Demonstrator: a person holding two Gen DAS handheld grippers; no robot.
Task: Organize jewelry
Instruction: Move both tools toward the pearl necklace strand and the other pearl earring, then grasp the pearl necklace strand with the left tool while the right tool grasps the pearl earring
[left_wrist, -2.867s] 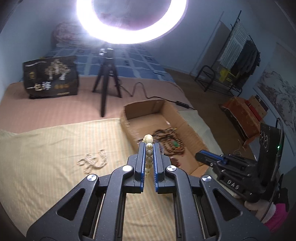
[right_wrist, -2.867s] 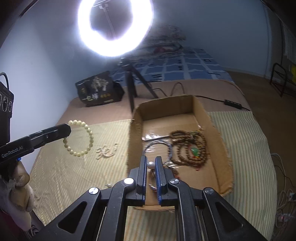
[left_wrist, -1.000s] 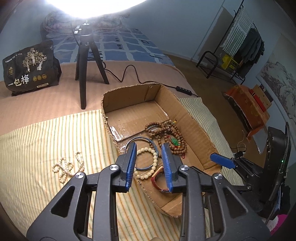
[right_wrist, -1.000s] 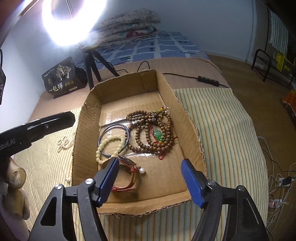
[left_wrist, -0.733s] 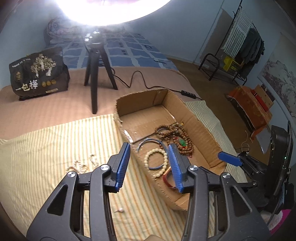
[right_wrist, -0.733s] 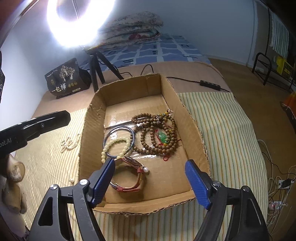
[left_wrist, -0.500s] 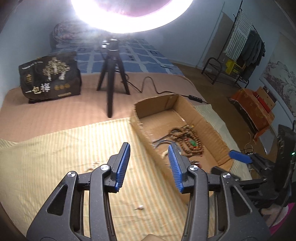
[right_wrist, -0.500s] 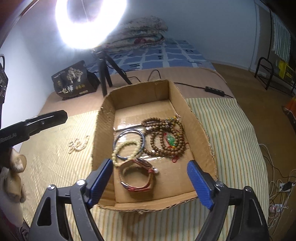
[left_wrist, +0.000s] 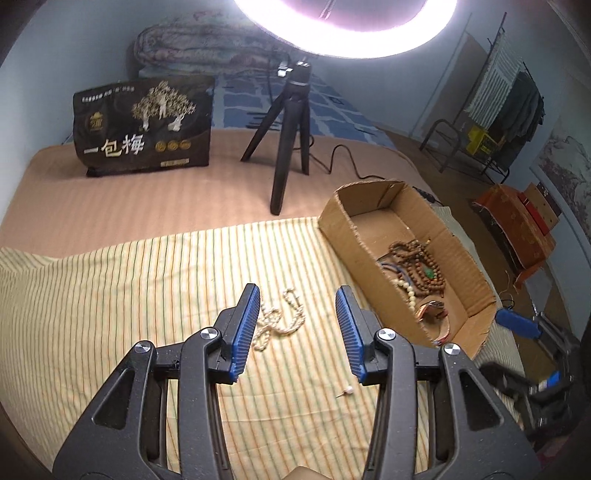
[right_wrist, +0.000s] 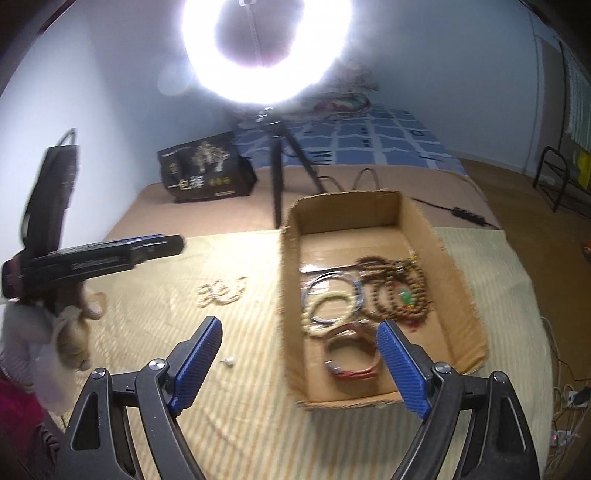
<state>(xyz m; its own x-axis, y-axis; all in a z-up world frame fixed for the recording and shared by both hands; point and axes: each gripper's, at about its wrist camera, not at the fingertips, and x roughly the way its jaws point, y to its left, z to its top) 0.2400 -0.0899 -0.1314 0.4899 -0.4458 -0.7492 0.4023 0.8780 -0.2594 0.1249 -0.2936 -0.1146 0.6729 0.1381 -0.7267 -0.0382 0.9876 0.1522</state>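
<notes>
A cream bead necklace (left_wrist: 280, 319) lies tangled on the striped cloth, just ahead of my open, empty left gripper (left_wrist: 297, 295); it also shows in the right wrist view (right_wrist: 221, 290). A small pearl earring (left_wrist: 345, 391) lies on the cloth near the left gripper's right finger, and shows in the right wrist view (right_wrist: 228, 361). The cardboard box (right_wrist: 458, 295) holds brown prayer beads (right_wrist: 397, 291), a cream bead bracelet (right_wrist: 314, 314), a blue bangle and a red bracelet (right_wrist: 351, 363). My right gripper (right_wrist: 299, 332) is open and empty over the box's near left wall.
A ring light on a black tripod (left_wrist: 288, 136) stands behind the cloth, its cable running right. A black printed bag (left_wrist: 144, 129) stands at the back left. The bed's right edge drops to the floor beside the box (left_wrist: 373, 254).
My left gripper released the cream bracelet into the box, opened, then swung left to above the necklace on the cloth. My right gripper opened wide and drew back left from the box.
</notes>
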